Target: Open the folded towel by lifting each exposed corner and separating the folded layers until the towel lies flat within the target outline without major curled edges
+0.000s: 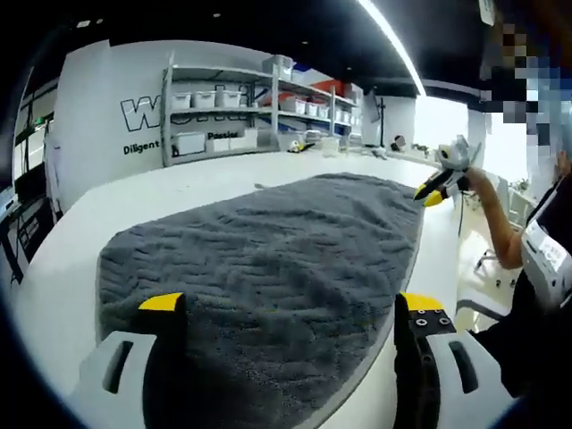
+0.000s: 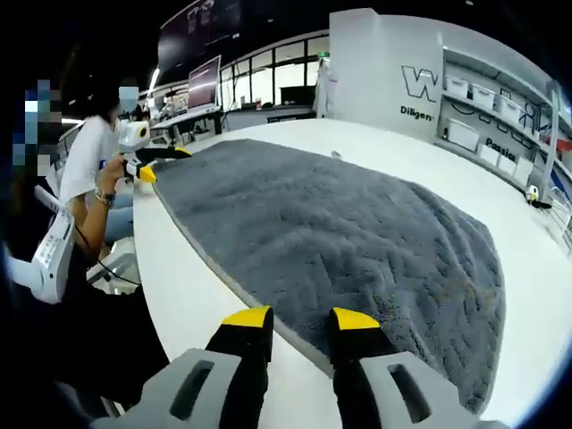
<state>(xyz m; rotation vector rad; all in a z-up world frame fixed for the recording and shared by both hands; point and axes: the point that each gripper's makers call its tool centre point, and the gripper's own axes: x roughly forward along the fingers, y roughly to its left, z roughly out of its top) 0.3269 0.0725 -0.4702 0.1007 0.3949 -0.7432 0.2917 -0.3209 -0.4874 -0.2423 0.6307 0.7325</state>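
White tabletop (image 1: 80, 241) holds our grey towel (image 1: 268, 259). Left gripper (image 1: 295, 313) gapes; right gripper (image 2: 299, 320) pinches its edge. Tugging unevenly may curl that edge.

Wide white surface (image 1: 80, 223) stretching out under a dark ceiling, one long bright light strip (image 1: 393, 40) slicing across it. At the back, a white wall with large dark lettering (image 1: 134, 112), and against it a grey metal shelving rack (image 1: 259, 112) stacked with white storage bins (image 1: 189, 141). Over in the right gripper view, dark-framed office windows (image 2: 268, 85) and a dark monitor screen (image 2: 204, 82) on distant desks.
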